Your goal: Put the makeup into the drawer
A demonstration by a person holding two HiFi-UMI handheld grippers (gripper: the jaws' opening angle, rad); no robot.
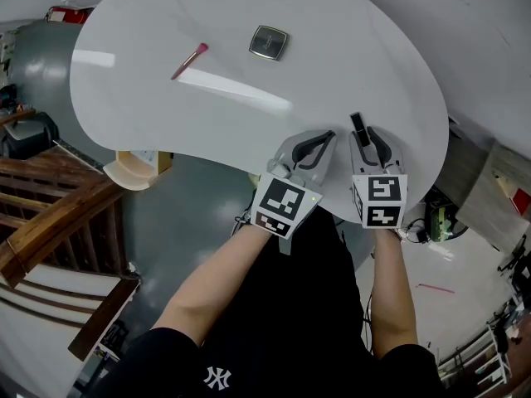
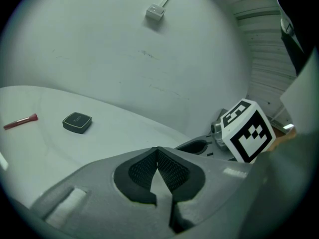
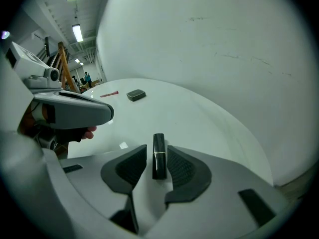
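A black lipstick tube (image 3: 158,156) lies on the white table (image 1: 166,123) near its front edge, between the jaws of my right gripper (image 3: 156,149). The jaws stand apart and a gap shows on the tube's left side. In the head view the tube (image 1: 359,126) pokes out ahead of the right gripper (image 1: 365,135). My left gripper (image 1: 315,145) sits beside it with its pads together and nothing in them (image 2: 157,151). Far across the table lie a dark square compact (image 1: 269,42) (image 2: 77,122) and a pink brush (image 1: 190,60) (image 2: 21,122).
A beige, round-cornered piece (image 1: 137,168) sticks out below the table's left front edge. Wooden railings (image 1: 50,214) stand at the left. A white wall rises right behind the table, with a cable and small box (image 2: 155,11) on it.
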